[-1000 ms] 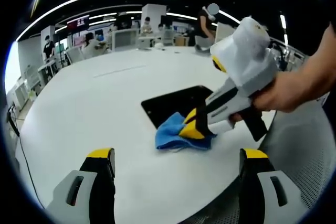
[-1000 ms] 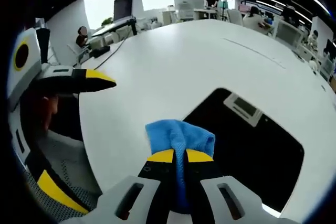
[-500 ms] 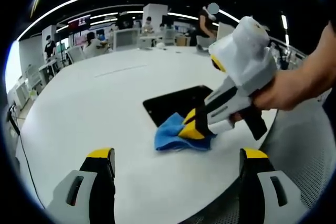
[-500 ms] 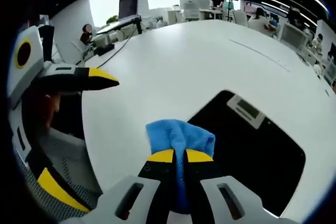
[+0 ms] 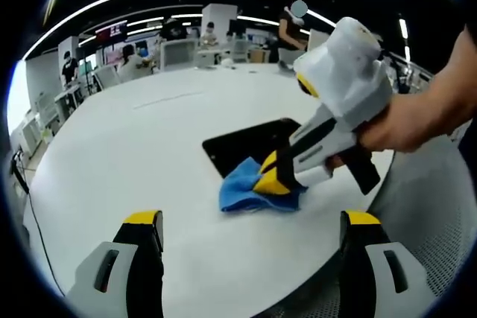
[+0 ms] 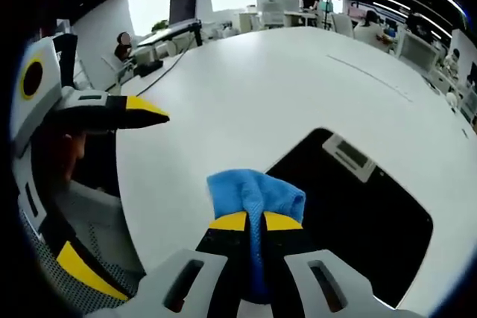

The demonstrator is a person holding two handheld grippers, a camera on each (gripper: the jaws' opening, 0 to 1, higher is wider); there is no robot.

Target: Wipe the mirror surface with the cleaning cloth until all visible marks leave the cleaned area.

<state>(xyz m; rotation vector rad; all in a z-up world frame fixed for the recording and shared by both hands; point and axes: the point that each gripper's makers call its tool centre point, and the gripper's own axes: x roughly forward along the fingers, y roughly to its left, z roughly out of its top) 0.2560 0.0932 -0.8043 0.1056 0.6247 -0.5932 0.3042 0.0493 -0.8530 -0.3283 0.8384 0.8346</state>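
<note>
**Cloth pinched and parked at the mirror's near corner — barely any movement**

I'm holding the blue cleaning cloth (image 6: pixel 255 197) in my right gripper (image 6: pixel 255 221), jaws clamped tight on a bunched fold with no gap between the yellow tips. Over the last second almost nothing is changing: the cloth is sitting at the same spot, just ahead of my jaws, and in the left gripper view my right gripper (image 5: pixel 277 176) is only lifting its rear end a touch. So, as I judge it, the wiping is not really progressing right now; nearly the whole pane is lying untouched ahead.

The mirror (image 6: pixel 350 214) is stretching away forward and to the right of my right jaws, a flat dark rectangle with rounded corners, glossy, reflecting a ceiling fixture. I can't make out any marks on it from here. The cloth is soft, napped and crumpled, its front edge just at the mirror's near corner. The table (image 5: pixel 134 161) is smooth, matte white.

My left gripper (image 5: pixel 250 225) is hanging back, jaws wide apart, holding nothing, with the cloth (image 5: pixel 250 188) and mirror (image 5: pixel 250 143) well ahead of it.
</note>
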